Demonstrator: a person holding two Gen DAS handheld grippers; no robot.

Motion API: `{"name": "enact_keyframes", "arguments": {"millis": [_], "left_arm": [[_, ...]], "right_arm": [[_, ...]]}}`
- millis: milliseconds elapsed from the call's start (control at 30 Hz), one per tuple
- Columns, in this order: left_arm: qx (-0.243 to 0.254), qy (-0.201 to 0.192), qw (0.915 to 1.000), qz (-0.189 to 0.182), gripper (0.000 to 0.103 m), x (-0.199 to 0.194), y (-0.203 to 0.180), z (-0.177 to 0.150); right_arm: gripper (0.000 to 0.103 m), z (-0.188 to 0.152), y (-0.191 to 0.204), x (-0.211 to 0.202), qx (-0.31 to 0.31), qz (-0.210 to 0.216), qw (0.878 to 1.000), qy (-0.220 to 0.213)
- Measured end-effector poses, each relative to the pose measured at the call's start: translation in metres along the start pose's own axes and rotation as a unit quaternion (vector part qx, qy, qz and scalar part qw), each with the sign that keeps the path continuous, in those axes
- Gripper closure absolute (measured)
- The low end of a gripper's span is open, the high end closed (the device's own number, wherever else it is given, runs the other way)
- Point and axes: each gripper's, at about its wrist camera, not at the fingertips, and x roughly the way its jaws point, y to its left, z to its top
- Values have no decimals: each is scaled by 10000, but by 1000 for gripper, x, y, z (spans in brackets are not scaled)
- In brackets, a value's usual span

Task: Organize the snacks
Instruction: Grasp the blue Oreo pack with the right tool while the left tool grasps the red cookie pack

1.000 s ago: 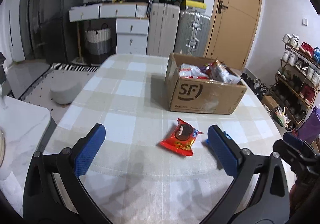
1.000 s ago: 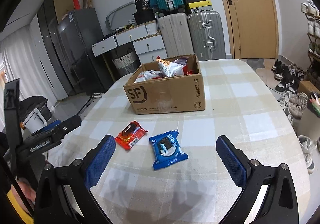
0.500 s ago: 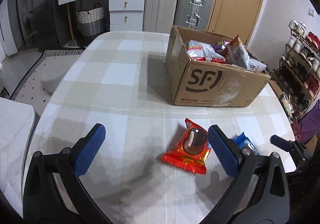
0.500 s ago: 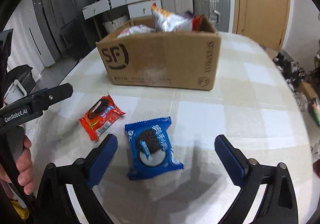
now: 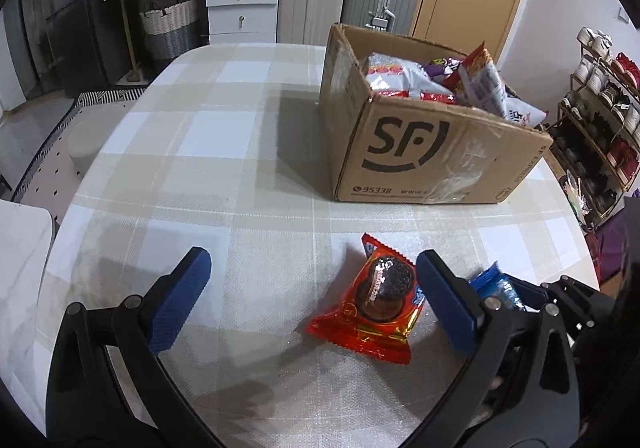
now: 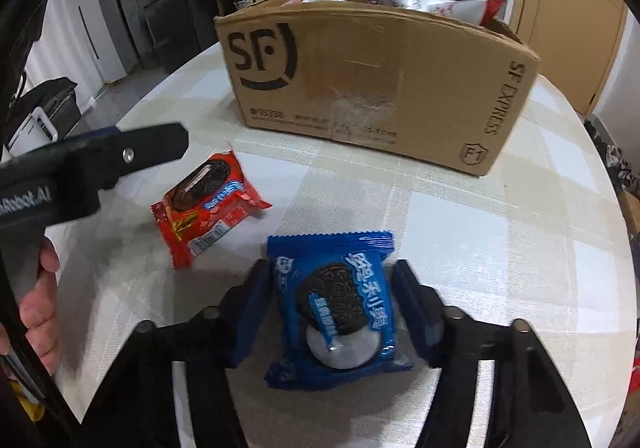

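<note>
Currently the blue pack [image 6: 338, 302] lies on the worktop [image 6: 500, 248] between the right gripper [image 6: 334, 302] jaws, narrowed against its sides, long axis along the fingers. Left gripper [image 5: 310, 298] jaws gape wide, red pack [image 5: 374, 304] by the right finger.

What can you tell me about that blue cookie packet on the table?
The blue packet is a glossy plastic wrapper, sealed, with crimped zigzag ends, a picture of a dark sandwich cookie with white cream, and white Chinese lettering. It lies flat, face up, on the checked tablecloth, in front of the cardboard box and beside the red packet, not touching it. The right gripper has a blue-padded finger against each long side.
</note>
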Motion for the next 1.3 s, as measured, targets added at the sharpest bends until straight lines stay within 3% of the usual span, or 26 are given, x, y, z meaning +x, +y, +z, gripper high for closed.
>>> {"name": "enact_keyframes", "arguments": {"millis": [67,300,700,967,1067,1100,1167,1233,1300], "left_arm": [[38,21,10000,23,1,2,-1,-1],[89,68,9999,9,1,3,-2,-6],[510,195,9975,-452,1,8,-16,-17],[767,461,9954,-339,1,28,-29,-24],[883,574,9938,-342,15,35,-34,-27],[898,616,9935,-336,28,37,-34,-27],[961,618,9931,-272,40,38,-35,-29],[1004,603,9926,-322,60,37,-36,-29],[938,642,9926,-434,62,35,-34,-29]], "right_arm": [[58,0,-6,-2,110,85,9999,22],[58,-2,-20,-11,294,136,9995,-46],[58,4,-60,-47,841,321,9949,-458],[58,-6,-71,-54,1038,460,9923,-493],[58,-7,-69,-53,1028,473,9923,-512],[58,-7,-69,-53,1017,471,9924,-510],[58,-8,-69,-52,1001,453,9926,-509],[58,-8,-69,-52,1009,459,9926,-504],[58,-8,-69,-52,1025,452,9924,-506]]}}
